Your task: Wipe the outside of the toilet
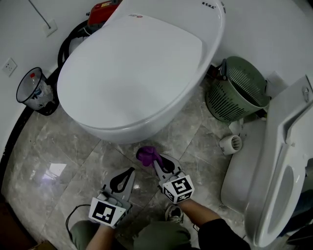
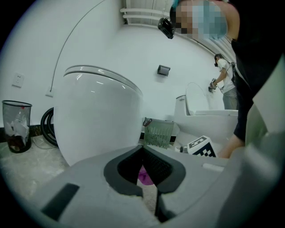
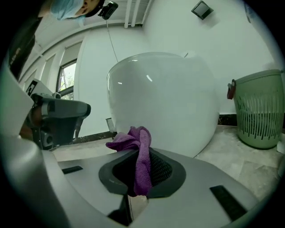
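The white toilet (image 1: 137,73) stands with its lid closed on the grey marble floor. Just below its front, my right gripper (image 1: 157,162) is shut on a purple cloth (image 1: 146,155). In the right gripper view the purple cloth (image 3: 137,144) hangs bunched between the jaws of the right gripper (image 3: 141,168), a short way in front of the toilet bowl (image 3: 164,98). My left gripper (image 1: 128,173) is beside it on the left, shut and holding nothing. The left gripper view shows the toilet (image 2: 95,120) ahead of the left gripper (image 2: 143,153) and a scrap of the cloth (image 2: 144,176) behind the jaws.
A green slatted basket (image 1: 237,90) sits right of the toilet. A second white toilet (image 1: 279,166) lies at the far right. A bin with a clear liner (image 1: 34,93), a black hose (image 1: 68,39) and a red object (image 1: 100,10) are at the left wall.
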The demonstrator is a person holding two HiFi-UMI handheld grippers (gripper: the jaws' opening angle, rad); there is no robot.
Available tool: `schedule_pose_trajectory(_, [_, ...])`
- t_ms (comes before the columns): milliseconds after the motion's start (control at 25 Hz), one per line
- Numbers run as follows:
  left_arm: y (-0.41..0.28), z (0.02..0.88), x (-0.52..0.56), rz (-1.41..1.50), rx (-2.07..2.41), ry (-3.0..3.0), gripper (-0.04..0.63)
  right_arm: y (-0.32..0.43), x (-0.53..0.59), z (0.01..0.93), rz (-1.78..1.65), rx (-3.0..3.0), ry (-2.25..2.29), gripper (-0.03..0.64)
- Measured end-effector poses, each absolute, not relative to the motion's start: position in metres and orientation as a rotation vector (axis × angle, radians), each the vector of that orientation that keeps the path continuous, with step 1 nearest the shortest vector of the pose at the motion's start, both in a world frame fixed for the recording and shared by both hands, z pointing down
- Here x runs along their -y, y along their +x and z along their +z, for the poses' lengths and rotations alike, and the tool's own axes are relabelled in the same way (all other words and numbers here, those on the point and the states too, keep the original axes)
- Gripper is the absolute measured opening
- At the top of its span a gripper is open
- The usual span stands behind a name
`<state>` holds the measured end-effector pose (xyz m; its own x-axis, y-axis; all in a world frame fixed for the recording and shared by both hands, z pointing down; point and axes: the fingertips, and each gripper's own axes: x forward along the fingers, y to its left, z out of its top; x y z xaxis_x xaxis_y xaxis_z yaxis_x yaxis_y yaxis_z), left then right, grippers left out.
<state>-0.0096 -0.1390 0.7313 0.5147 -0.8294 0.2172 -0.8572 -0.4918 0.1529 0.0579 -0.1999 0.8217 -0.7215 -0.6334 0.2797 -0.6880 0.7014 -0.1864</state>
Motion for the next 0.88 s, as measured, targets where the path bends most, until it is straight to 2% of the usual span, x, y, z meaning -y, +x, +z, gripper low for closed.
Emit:
schedule_pose_trajectory(360, [0.003,0.738,0.138,0.209,1.393,2.515,0.005,0.044,0.247,0.834,0.386,2.685,1.089,0.041])
schedule_pose_trajectory(880, [0.005,0.737,0.139,0.226,1.42,2.495,0.005,0.143,0.357,0.842,0.258,2.479,1.345,0.043])
